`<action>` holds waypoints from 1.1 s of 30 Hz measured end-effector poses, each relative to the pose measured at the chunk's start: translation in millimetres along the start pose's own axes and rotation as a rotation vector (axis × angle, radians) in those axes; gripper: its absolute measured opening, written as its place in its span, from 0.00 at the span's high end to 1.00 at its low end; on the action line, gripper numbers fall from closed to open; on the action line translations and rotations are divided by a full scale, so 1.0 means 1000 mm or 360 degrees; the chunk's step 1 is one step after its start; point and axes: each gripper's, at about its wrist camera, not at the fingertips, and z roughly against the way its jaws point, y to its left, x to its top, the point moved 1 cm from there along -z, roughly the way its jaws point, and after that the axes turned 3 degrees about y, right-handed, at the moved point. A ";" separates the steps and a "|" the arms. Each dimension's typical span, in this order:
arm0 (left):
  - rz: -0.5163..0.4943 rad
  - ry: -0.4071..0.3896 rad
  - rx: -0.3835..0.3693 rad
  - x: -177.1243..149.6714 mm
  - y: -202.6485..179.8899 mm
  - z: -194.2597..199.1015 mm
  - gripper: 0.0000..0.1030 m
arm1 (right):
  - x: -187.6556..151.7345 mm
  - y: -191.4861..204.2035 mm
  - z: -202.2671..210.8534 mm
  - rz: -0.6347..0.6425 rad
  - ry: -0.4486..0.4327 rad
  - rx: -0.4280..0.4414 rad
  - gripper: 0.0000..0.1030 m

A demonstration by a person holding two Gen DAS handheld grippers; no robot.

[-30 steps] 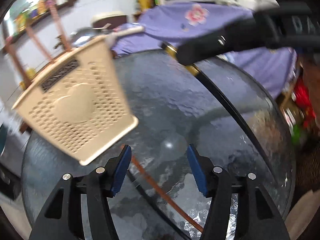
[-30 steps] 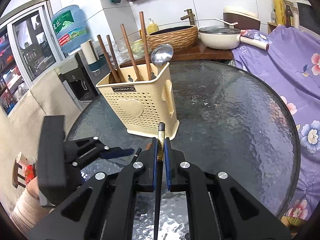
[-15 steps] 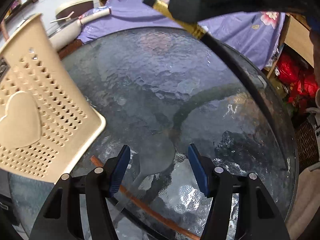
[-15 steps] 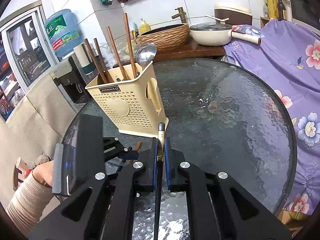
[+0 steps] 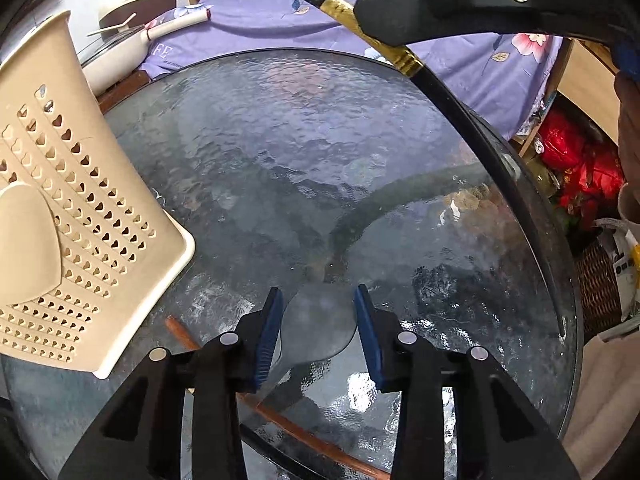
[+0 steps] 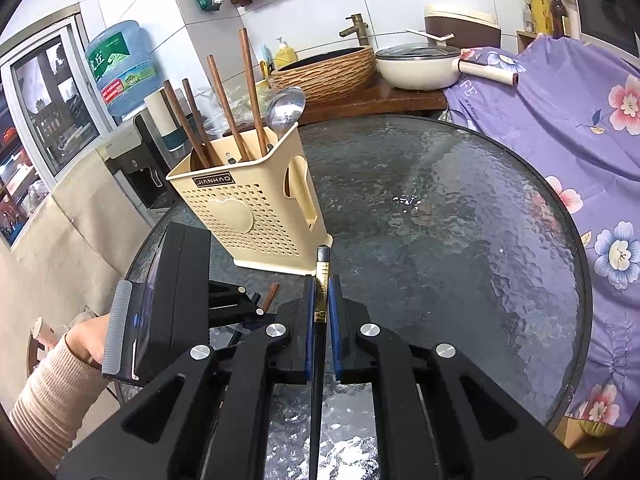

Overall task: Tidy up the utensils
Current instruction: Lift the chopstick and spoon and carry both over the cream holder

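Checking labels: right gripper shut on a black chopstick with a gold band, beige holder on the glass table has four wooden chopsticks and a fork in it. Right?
Not a fork. The right wrist view shows a metal spoon beside the four wooden chopsticks in the beige holder. The right gripper is shut on the black chopstick with the gold band.

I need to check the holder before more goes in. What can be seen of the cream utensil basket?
The utensil basket is cream plastic, square, pierced with small heart holes, with a raised heart, a dark label and a side slot. It stands upright on the glass table, holding four brown chopsticks and a metal spoon.
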 end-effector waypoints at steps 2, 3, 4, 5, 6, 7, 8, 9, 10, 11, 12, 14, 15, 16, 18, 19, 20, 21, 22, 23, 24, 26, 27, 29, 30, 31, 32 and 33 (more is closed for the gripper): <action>0.0020 -0.0010 0.0047 0.000 0.000 0.000 0.65 | 0.000 0.001 -0.001 0.0005 0.0003 0.0001 0.93; 0.0029 -0.0029 0.0062 0.000 0.000 0.003 0.65 | 0.000 0.002 -0.001 0.0007 0.0003 0.0002 0.93; 0.0039 -0.0052 0.0063 -0.001 -0.001 0.007 0.65 | 0.000 0.003 -0.001 0.0011 0.0003 0.0003 0.93; 0.0061 -0.0085 0.0058 0.000 0.000 0.012 0.65 | 0.001 0.003 0.000 0.0016 0.0001 0.0005 0.93; 0.0090 -0.0127 0.0052 0.000 0.001 0.020 0.65 | 0.001 0.005 0.000 0.0019 0.0000 0.0007 0.93; 0.0103 -0.0153 0.0053 0.000 0.002 0.026 0.65 | 0.002 0.006 0.001 0.0024 -0.0004 0.0012 0.93; 0.0116 -0.0189 0.0068 0.000 0.002 0.034 0.65 | 0.002 0.008 0.002 0.0032 -0.0008 0.0015 0.93; 0.0130 -0.0222 0.0088 0.000 0.002 0.041 0.65 | 0.002 0.009 0.003 0.0040 -0.0012 0.0020 0.93; 0.0143 -0.0246 0.0103 -0.001 0.003 0.047 0.65 | 0.003 0.011 0.004 0.0045 -0.0014 0.0026 0.93; 0.0158 -0.0274 0.0120 -0.001 0.003 0.053 0.65 | 0.004 0.013 0.005 0.0053 -0.0017 0.0034 0.93; 0.0177 -0.0301 0.0134 0.001 0.003 0.060 0.65 | 0.005 0.016 0.008 0.0067 -0.0025 0.0046 0.93; 0.0223 -0.0375 0.0157 0.000 0.005 0.078 0.65 | 0.007 0.021 0.014 0.0090 -0.0046 0.0054 0.93; 0.0249 -0.0414 0.0170 -0.001 0.006 0.087 0.65 | 0.009 0.023 0.017 0.0101 -0.0059 0.0059 0.93; 0.0269 -0.0435 0.0169 -0.002 0.006 0.093 0.65 | 0.010 0.025 0.020 0.0107 -0.0068 0.0066 0.93; 0.0309 -0.0490 0.0200 -0.003 0.007 0.108 0.65 | 0.013 0.028 0.026 0.0121 -0.0085 0.0090 0.93; 0.0327 -0.0521 0.0220 -0.004 0.009 0.117 0.65 | 0.016 0.031 0.029 0.0135 -0.0093 0.0097 0.93; 0.0338 -0.0557 0.0222 -0.006 0.011 0.126 0.66 | 0.018 0.033 0.033 0.0149 -0.0100 0.0103 0.93; 0.0356 -0.0593 0.0233 -0.007 0.012 0.134 0.65 | 0.020 0.035 0.036 0.0156 -0.0109 0.0108 0.93; 0.0374 -0.0614 0.0245 -0.008 0.014 0.140 0.66 | 0.022 0.037 0.039 0.0162 -0.0117 0.0111 0.93; 0.0389 -0.0631 0.0250 -0.009 0.015 0.146 0.65 | 0.024 0.039 0.041 0.0170 -0.0124 0.0114 0.93; 0.0409 -0.0655 0.0256 -0.010 0.017 0.153 0.65 | 0.026 0.042 0.044 0.0182 -0.0133 0.0117 0.93; 0.0441 -0.0690 0.0283 -0.012 0.021 0.163 0.66 | 0.030 0.047 0.048 0.0203 -0.0140 0.0127 0.93; 0.0457 -0.0705 0.0285 -0.013 0.022 0.168 0.65 | 0.031 0.048 0.050 0.0209 -0.0139 0.0135 0.93; 0.0493 -0.0755 0.0273 -0.017 0.021 0.181 0.65 | 0.034 0.053 0.053 0.0232 -0.0146 0.0140 0.93; 0.0505 -0.0782 0.0270 -0.017 0.021 0.188 0.65 | 0.035 0.055 0.055 0.0244 -0.0151 0.0138 0.93; 0.0513 -0.0804 0.0272 -0.018 0.021 0.194 0.65 | 0.037 0.057 0.056 0.0256 -0.0157 0.0137 0.93; 0.0520 -0.0818 0.0273 -0.017 0.020 0.196 0.65 | 0.038 0.059 0.058 0.0267 -0.0164 0.0137 0.93; 0.0537 -0.0846 0.0279 -0.017 0.021 0.202 0.65 | 0.040 0.062 0.060 0.0277 -0.0171 0.0138 0.93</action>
